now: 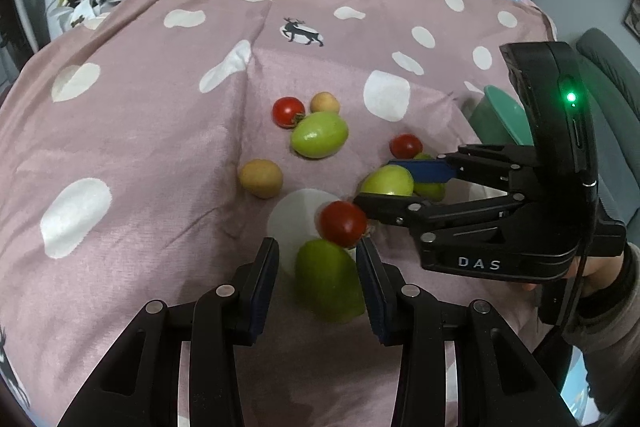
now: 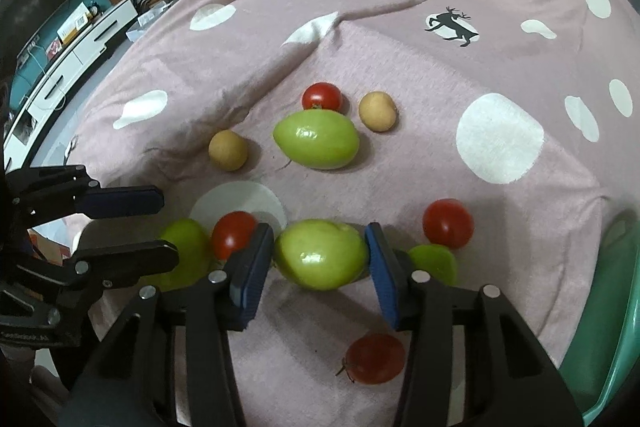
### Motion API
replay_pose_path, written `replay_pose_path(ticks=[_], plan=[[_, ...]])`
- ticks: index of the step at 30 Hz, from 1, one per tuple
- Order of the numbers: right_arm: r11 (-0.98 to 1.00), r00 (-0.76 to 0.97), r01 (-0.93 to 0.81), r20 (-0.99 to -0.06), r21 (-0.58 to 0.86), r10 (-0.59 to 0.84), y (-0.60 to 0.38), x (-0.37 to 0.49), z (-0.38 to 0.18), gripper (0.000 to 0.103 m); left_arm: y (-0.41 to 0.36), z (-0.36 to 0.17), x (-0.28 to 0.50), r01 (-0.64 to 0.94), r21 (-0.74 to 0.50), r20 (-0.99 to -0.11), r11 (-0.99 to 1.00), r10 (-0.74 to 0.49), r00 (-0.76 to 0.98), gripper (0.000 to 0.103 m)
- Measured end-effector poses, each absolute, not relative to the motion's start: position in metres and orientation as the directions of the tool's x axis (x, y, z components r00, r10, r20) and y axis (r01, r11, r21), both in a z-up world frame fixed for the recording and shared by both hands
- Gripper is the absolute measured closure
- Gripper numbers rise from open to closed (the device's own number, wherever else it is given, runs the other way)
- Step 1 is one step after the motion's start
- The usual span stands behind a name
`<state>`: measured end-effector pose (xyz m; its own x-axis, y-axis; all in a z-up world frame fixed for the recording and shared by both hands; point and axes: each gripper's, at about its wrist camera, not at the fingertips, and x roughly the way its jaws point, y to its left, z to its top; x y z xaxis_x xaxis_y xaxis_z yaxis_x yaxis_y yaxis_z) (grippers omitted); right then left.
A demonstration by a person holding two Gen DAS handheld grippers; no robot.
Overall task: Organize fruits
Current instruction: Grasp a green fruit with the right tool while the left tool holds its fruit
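Bare cloth (image 2: 460, 179) lies open right of centre; tomatoes (image 2: 234, 233) crowd the near fruit.

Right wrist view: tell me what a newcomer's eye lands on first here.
First, the green fruit squeezed between the right gripper's blue pads at bottom centre. Next, the scatter of red tomatoes, other green fruits and small tan fruits on the pink spotted cloth beyond it. The left gripper reaches in from the left edge, a green fruit by its fingers.
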<state>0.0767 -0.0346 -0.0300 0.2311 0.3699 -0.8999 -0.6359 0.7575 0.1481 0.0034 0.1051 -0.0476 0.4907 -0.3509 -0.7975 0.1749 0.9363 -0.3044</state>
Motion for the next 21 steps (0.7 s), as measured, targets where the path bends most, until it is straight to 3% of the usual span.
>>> replay_pose_path(ticks=[16, 21], plan=[[0.744, 0.27, -0.663, -0.899, 0.085, 0.344, -0.036, 0.062, -0.03, 0.055, 0.09, -0.063, 0.013, 0.192, -0.271, -0.827, 0.943, -0.33, 0.455, 0.061], [0.775, 0.29, -0.619, -0.88, 0.128, 0.377, -0.055, 0.053, -0.027, 0.055, 0.089, -0.065, 0.014, 0.194, -0.246, -0.829, 0.95, -0.309, 0.465, 0.062]])
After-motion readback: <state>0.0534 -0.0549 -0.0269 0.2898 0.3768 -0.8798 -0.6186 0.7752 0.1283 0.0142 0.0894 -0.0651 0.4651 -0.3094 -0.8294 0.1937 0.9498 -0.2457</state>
